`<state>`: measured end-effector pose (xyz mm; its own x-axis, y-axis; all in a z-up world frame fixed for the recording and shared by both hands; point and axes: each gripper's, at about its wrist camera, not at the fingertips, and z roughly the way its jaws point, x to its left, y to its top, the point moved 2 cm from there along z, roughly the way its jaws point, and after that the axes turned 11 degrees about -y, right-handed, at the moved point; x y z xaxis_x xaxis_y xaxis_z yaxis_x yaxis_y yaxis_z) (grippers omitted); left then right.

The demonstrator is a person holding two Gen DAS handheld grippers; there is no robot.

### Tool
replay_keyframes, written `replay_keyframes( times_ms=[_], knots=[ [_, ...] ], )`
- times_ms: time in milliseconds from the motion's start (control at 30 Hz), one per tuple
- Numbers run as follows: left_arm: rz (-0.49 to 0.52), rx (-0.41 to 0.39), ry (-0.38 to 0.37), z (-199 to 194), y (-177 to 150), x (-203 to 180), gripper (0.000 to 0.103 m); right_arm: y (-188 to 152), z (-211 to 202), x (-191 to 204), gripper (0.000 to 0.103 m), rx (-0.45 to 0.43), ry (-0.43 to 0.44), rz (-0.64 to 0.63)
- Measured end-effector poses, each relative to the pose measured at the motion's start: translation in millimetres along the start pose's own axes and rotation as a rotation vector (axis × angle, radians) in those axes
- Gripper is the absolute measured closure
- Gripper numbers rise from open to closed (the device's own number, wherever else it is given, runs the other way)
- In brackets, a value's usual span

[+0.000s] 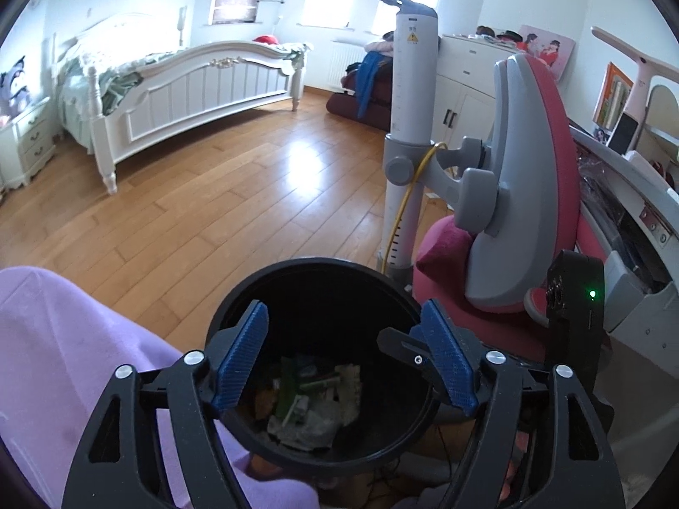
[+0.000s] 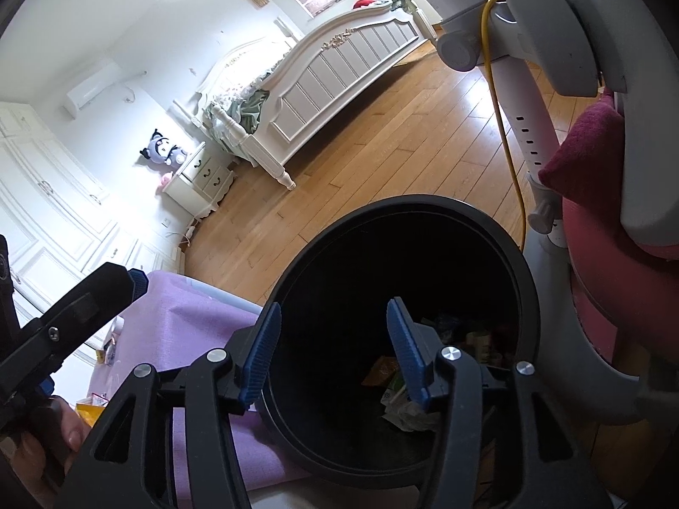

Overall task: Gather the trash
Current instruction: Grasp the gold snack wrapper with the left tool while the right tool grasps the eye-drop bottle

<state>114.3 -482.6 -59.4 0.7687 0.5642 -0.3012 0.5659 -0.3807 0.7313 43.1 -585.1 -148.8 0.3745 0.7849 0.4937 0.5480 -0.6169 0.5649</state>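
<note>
We see both the left hand-held gripper (image 1: 343, 356) and right hand-held gripper (image 2: 335, 352) spread empty over the black bin (image 1: 237, 297), wrappers (image 1: 314, 403) already inside; any remaining trash is unseen.

One black bin (image 1: 322, 271), one bed (image 1: 203, 85), two grippers, one pink chair (image 1: 547, 135).

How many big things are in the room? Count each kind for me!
Beds: 1
Black trash bins: 1
Pink chairs: 1
Nightstands: 1
Plush toys on the nightstand: 1
Purple cloths: 1
Total: 6
</note>
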Motion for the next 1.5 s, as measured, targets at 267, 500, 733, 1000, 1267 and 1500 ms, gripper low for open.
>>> replay_keyframes(
  times_ms=[267,500,733,1000,1267,1500],
  knots=[
    [-0.029,-0.082,0.052,-59.4,-5.4,12.5,0.011,-5.3,-9.4,40.5,0.034,0.004,0.030,-0.056],
    [-0.107,-0.135,0.117,-119.8,-22.1,55.9,0.011,-14.7,-14.8,100.4,0.032,0.012,0.103,-0.172],
    [-0.159,-0.172,0.187,-183.4,-42.8,109.4,0.011,-31.2,-13.5,171.3,0.026,0.045,0.169,-0.319],
    [-0.264,-0.170,0.327,-252.2,-75.3,218.4,0.011,-50.8,6.8,261.0,0.026,0.110,0.222,-0.566],
    [-0.407,-0.145,0.422,-289.8,-94.8,328.9,0.011,-70.8,44.6,337.3,0.026,0.178,0.236,-0.797],
    [-0.367,-0.001,0.430,-253.7,-87.7,379.4,0.011,-85.2,81.0,393.1,0.027,0.268,0.232,-0.996]
  ],
)
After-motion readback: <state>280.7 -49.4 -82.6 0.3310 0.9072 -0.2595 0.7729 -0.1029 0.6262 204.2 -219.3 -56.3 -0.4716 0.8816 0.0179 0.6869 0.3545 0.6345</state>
